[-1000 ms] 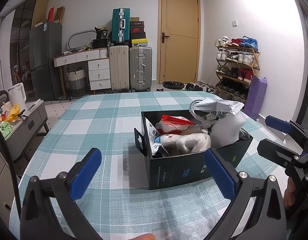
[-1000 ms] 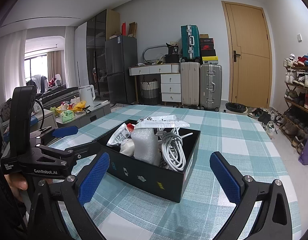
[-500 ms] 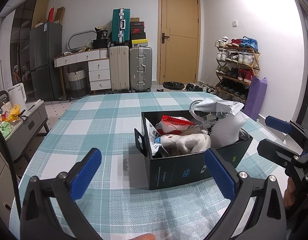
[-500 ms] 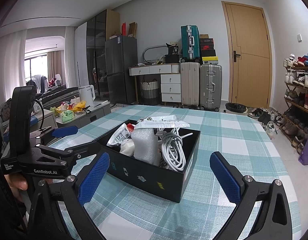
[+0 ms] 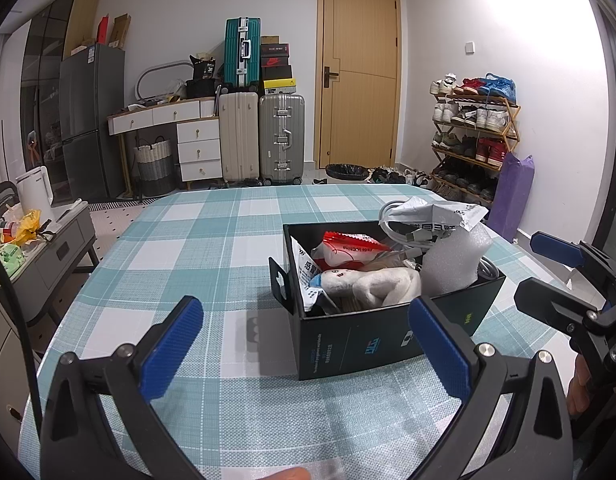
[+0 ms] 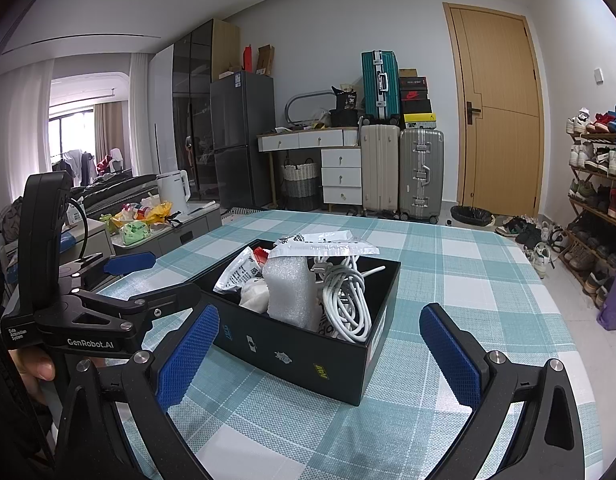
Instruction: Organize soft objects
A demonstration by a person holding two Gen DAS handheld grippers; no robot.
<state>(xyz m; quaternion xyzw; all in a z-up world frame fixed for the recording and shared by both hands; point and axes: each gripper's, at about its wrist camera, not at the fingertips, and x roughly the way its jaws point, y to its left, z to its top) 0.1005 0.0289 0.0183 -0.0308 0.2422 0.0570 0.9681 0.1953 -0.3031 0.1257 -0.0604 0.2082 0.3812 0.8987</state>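
Nothing has shifted since the earlier frames: both tools and the box sit exactly where they were a second ago.

The black rectangular cardboard box (image 5: 371,332) stands on the teal-and-white checked tablecloth (image 5: 196,248), toward the right half of the table in the left wrist view, with an open flap (image 5: 279,286) hanging off its left wall. Inside it lie a cream plush toy (image 5: 371,284) at the near left, a red-and-white plastic packet (image 5: 347,246) behind it, a white foam-wrap bundle (image 5: 453,260) to the right, and a coiled white cable (image 6: 345,300) at the box's far-right end as the right wrist view shows it. A crinkled white printed pouch (image 6: 327,246) rests across the top of the pile.

The left gripper (image 5: 308,344) hovers low over the cloth, just near of the box, its blue-padded fingers (image 5: 170,346) spread wide with nothing between them. The right gripper (image 6: 319,352) is likewise spread wide and empty, its view framing the box's long side; its blue pads stand on either side of the box, apart from it. Each tool shows at the edge of the other's view.

Behind the table stand a cream suitcase (image 5: 239,136), a silver suitcase (image 5: 282,138) and a wooden door (image 5: 357,72).
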